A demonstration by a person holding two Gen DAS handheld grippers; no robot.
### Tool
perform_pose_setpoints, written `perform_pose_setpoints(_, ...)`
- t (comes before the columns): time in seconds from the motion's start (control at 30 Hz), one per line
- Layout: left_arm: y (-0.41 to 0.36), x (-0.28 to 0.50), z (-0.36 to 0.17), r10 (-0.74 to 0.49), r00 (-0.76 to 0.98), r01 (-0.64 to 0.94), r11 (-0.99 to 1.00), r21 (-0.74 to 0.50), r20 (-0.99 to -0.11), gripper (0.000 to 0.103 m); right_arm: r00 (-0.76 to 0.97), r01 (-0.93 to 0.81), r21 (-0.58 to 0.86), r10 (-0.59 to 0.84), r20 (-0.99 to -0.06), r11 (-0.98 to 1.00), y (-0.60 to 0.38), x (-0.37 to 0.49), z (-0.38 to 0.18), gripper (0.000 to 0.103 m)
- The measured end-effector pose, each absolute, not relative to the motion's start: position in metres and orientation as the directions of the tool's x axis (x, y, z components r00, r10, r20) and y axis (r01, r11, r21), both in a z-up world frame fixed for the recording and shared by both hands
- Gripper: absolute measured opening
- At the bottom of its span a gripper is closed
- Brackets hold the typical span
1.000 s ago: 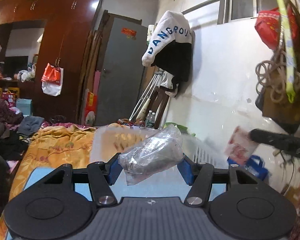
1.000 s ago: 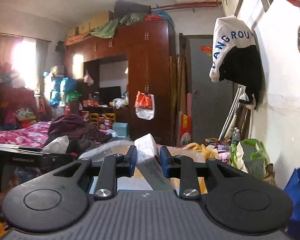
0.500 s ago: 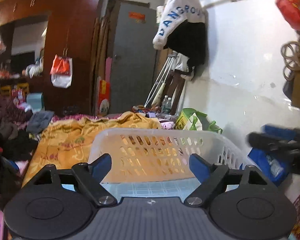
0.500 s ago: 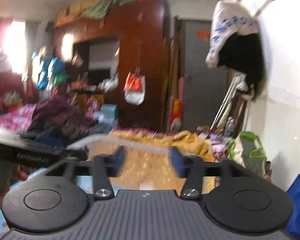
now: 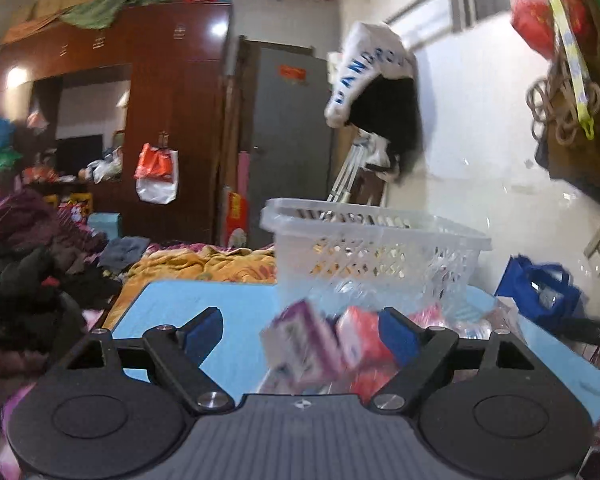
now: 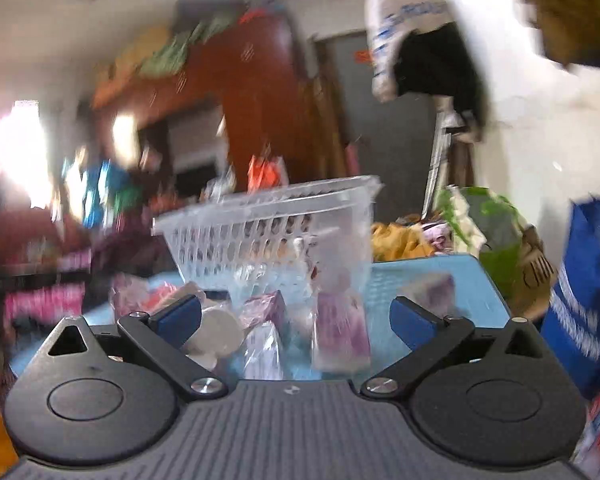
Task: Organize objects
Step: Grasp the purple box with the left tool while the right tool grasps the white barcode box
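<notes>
A white lattice basket (image 5: 374, 246) stands on the blue table (image 5: 204, 300), beyond and slightly right of my left gripper (image 5: 300, 332). That gripper is open and low over the table. A blurred purple box (image 5: 300, 346) and a red packet (image 5: 360, 338) lie between its pads, which do not press on them. In the right wrist view the basket (image 6: 268, 232) is straight ahead. My right gripper (image 6: 296, 318) has its jaws opening wide. A white round tub (image 6: 216, 336) and purple packets (image 6: 340, 328) lie loose between them.
Another purple box (image 6: 432, 288) lies on the table at the right. A blue bag (image 6: 588, 280) and a green bag (image 6: 496, 232) stand beside the table near the white wall. An orange blanket (image 5: 204, 264) and piled clothes (image 5: 24, 264) lie to the left.
The left gripper let go of a clear plastic bag and the right one of a white box. Both opened and sank from above the basket to table level in front of it.
</notes>
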State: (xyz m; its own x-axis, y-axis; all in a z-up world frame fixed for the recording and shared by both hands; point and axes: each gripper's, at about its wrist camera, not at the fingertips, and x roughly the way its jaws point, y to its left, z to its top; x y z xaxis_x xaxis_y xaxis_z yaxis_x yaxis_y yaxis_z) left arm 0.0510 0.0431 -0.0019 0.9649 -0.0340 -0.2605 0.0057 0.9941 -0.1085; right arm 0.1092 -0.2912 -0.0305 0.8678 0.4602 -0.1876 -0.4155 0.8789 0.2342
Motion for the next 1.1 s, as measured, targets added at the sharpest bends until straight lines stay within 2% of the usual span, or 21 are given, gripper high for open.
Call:
perform_pose_setpoints(0.1,0.046,0.028,-0.009,-0.05,0.973,0.019,0.99,-0.139,-0.227,0.088,0.855,-0.444,0.177,0.475,-0.21,0.878,-0.281,0.091,-0.032,0.103)
perform_pose_setpoints(0.3,0.008,0.011,-0.015,-0.137,0.965,0.133,0.991,-0.033,-0.225,0.086,0.819,-0.531,0.072,0.534,-0.21,0.844,-0.251,0.07,-0.033,0.102)
perform_pose_setpoints(0.47,-0.011,0.013,-0.026,-0.184,0.955,0.192,0.981,0.008,-0.233,0.086,0.79,-0.551,0.042,0.537,-0.294,0.834,-0.231,0.084,-0.041,0.088)
perform_pose_setpoints(0.53,-0.013,0.013,-0.033,-0.208,0.948,0.214,0.977,-0.005,-0.239,0.086,0.77,-0.567,0.059,0.554,-0.317,0.822,-0.23,0.085,-0.048,0.076)
perform_pose_setpoints(0.8,-0.035,0.021,-0.059,-0.284,0.915,0.302,0.953,0.017,-0.286,0.086,0.768,-0.571,0.042,0.551,-0.327,0.82,-0.224,0.08,-0.062,0.074)
perform_pose_setpoints(0.87,-0.036,0.022,-0.06,-0.287,0.912,0.299,0.954,-0.002,-0.292,0.086,0.779,-0.562,0.029,0.541,-0.317,0.827,-0.225,0.079,-0.063,0.066)
perform_pose_setpoints(0.9,-0.038,0.022,-0.061,-0.283,0.913,0.296,0.955,-0.001,-0.294,0.085,0.78,-0.56,0.027,0.538,-0.318,0.828,-0.226,0.078,-0.063,0.058)
perform_pose_setpoints(0.93,-0.039,0.022,-0.063,-0.281,0.912,0.296,0.955,0.006,-0.298,0.085,0.778,-0.561,0.027,0.538,-0.323,0.827,-0.227,0.078,-0.063,0.055)
perform_pose_setpoints(1.0,-0.043,0.023,-0.066,-0.279,0.911,0.3,0.954,0.023,-0.304,0.084,0.779,-0.557,0.028,0.534,-0.329,0.83,-0.229,0.079,-0.065,0.056)
perform_pose_setpoints(1.1,-0.05,0.022,-0.07,-0.246,0.921,0.279,0.958,0.07,-0.302,0.074,0.783,-0.547,0.038,0.528,-0.33,0.836,-0.232,0.08,-0.066,0.057)
